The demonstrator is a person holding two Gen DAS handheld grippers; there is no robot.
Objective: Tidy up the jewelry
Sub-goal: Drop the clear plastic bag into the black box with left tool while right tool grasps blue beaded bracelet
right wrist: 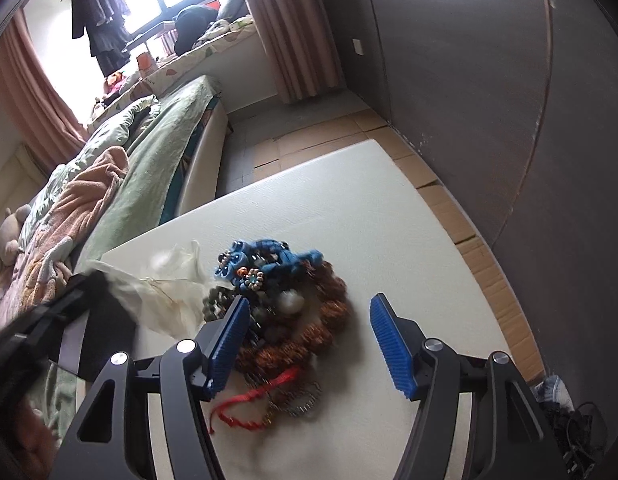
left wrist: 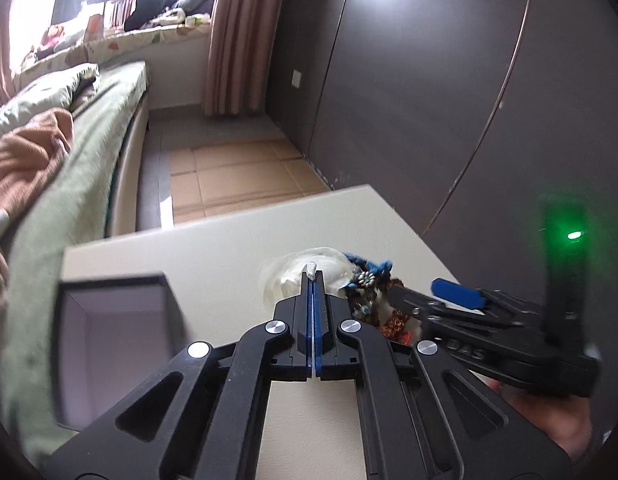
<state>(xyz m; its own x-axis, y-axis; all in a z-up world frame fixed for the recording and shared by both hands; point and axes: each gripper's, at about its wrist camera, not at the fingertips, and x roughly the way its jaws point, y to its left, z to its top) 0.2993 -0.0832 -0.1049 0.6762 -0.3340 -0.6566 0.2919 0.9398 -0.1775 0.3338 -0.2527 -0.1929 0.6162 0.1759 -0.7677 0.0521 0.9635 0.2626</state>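
A heap of jewelry (right wrist: 285, 304) lies on the white table (right wrist: 369, 216): blue beads, brown bead strings, a red cord, a metal chain. It also shows in the left wrist view (left wrist: 369, 292). My left gripper (left wrist: 312, 276) is shut on the edge of a clear plastic bag (left wrist: 305, 276), which also shows in the right wrist view (right wrist: 169, 288). My right gripper (right wrist: 307, 340) is open just above the heap, its left finger over the beads. An open dark box (left wrist: 113, 332) stands at the table's left.
A bed (right wrist: 149, 160) with green and pink covers runs along the table's left side. A dark wardrobe wall (right wrist: 489, 80) stands to the right. Cardboard sheets (left wrist: 237, 176) cover the floor beyond the table.
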